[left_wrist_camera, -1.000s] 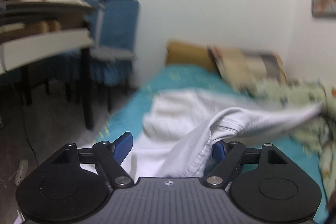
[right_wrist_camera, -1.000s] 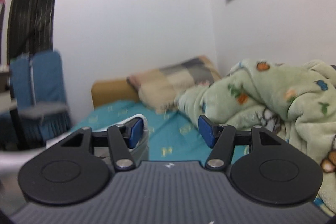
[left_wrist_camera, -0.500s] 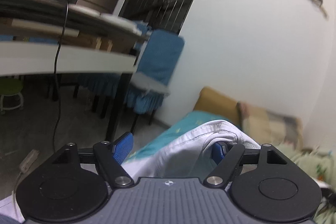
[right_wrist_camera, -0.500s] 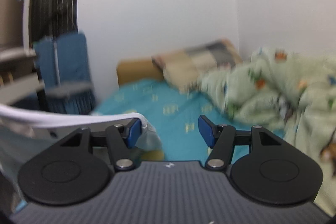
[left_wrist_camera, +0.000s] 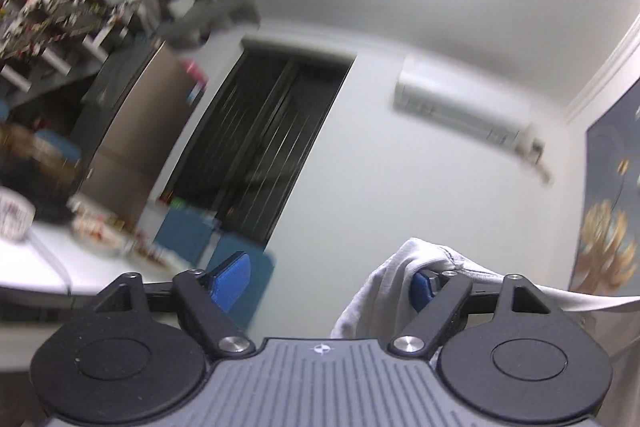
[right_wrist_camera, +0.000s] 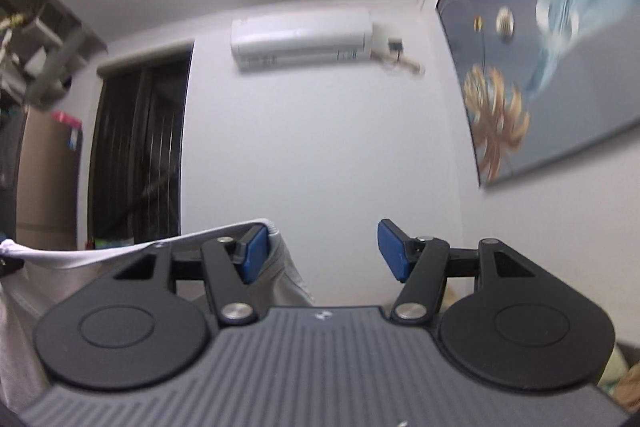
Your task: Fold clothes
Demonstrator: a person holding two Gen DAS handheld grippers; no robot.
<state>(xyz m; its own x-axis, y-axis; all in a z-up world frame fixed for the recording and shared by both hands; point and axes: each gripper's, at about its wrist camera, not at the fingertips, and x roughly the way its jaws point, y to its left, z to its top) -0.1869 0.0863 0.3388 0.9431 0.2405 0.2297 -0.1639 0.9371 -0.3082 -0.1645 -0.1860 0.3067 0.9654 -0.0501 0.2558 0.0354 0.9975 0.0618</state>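
Observation:
A white garment (left_wrist_camera: 384,287) hangs stretched between my two grippers, lifted high in the air. In the left wrist view it is draped over the right blue fingertip (left_wrist_camera: 420,291) of my left gripper (left_wrist_camera: 326,283), whose jaws stand wide apart. In the right wrist view the same garment (right_wrist_camera: 100,255) is hooked over the left blue fingertip (right_wrist_camera: 254,253) of my right gripper (right_wrist_camera: 326,253), also with jaws wide apart. The cloth runs taut off to the side and hangs down below. The bed is out of view.
Both cameras point up at the wall and ceiling. A wall air conditioner (right_wrist_camera: 302,39), a dark doorway (left_wrist_camera: 264,143), a framed painting (right_wrist_camera: 552,67), a cluttered desk (left_wrist_camera: 44,239) and a blue chair (left_wrist_camera: 240,267) are around.
Both grippers have risen and tilted upward, lifting the white garment off the bed. The bed, pillows and blanket have dropped out of view; the ceiling light and air conditioner now show.

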